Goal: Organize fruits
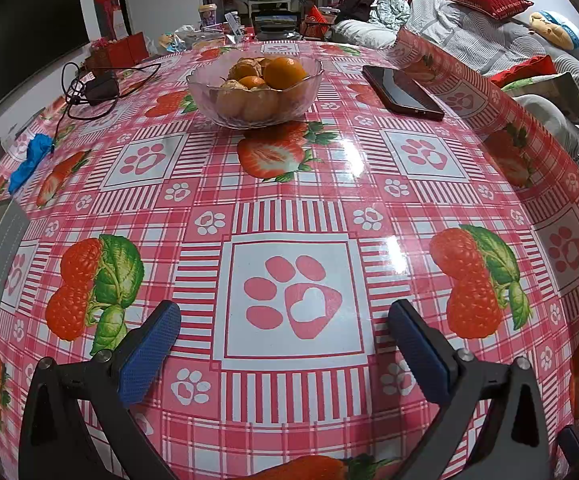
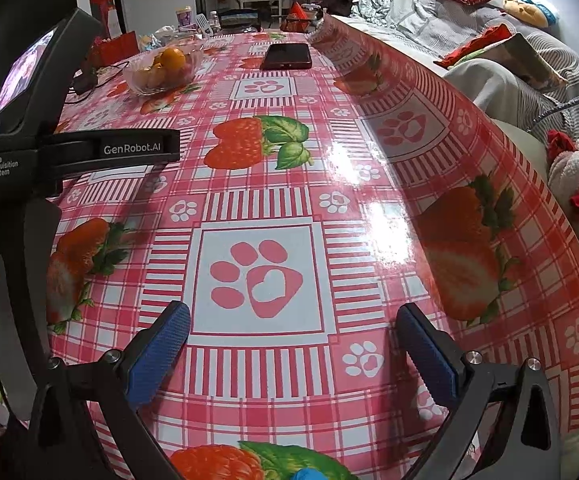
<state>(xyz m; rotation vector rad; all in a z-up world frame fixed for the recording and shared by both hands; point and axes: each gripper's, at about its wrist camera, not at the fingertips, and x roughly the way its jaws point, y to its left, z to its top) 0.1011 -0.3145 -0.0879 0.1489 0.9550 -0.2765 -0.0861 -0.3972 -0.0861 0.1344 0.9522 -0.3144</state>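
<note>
A clear glass bowl (image 1: 255, 94) holding several oranges (image 1: 284, 73) stands on the far middle of the table; it also shows in the right wrist view (image 2: 161, 70) at the far left. My left gripper (image 1: 285, 338) is open and empty, hovering over the near part of the table, well short of the bowl. My right gripper (image 2: 293, 340) is open and empty over the near right part of the table. The left gripper's black body (image 2: 69, 152) shows at the left of the right wrist view.
A dark phone (image 1: 403, 92) lies right of the bowl, also seen in the right wrist view (image 2: 287, 56). A black charger with cable (image 1: 97, 88) and a blue cloth (image 1: 29, 160) lie at the left. A sofa with cushions (image 1: 489, 28) borders the right edge.
</note>
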